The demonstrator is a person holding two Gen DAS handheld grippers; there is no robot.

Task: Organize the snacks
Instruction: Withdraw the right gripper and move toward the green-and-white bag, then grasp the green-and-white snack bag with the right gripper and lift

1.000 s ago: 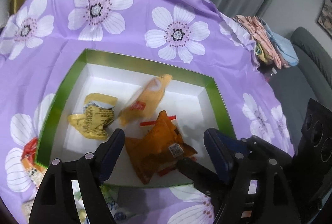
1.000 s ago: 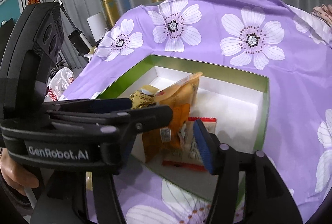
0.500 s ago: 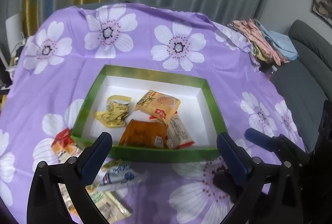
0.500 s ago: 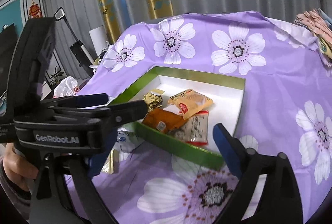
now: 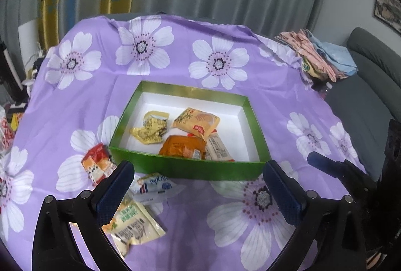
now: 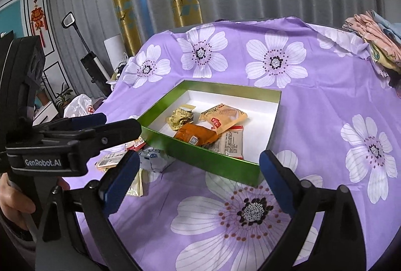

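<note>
A green box (image 5: pixel 186 168) (image 6: pixel 213 161) with a white floor sits on the purple flowered cloth. In it lie a crumpled yellow wrapper (image 5: pixel 149 130) (image 6: pixel 180 116), an orange-yellow packet (image 5: pixel 196 121) (image 6: pixel 223 117), a dark orange packet (image 5: pixel 184 147) (image 6: pixel 196 133) and a pale packet (image 5: pixel 217 148) (image 6: pixel 231 143). Outside, left of the box, lie a red-orange packet (image 5: pixel 97 163), a white-blue packet (image 5: pixel 155 184) (image 6: pixel 153 158) and a cream-green packet (image 5: pixel 135 225). My left gripper (image 5: pixel 198 192) is open and empty, held back from the box front. My right gripper (image 6: pixel 198 182) is open and empty at the box's near corner.
Folded clothes (image 5: pixel 318 57) (image 6: pixel 376 37) lie at the cloth's far right edge, by a grey sofa (image 5: pixel 371 85). Curtains hang behind. The left gripper's body (image 6: pixel 62 143) fills the left of the right wrist view. A white bag (image 6: pixel 79 105) sits past the table's left side.
The orange-yellow packet dropped and settled in the box. Both grippers pulled back and up from over the box, opening wider; loose packets left of the box came into view.
</note>
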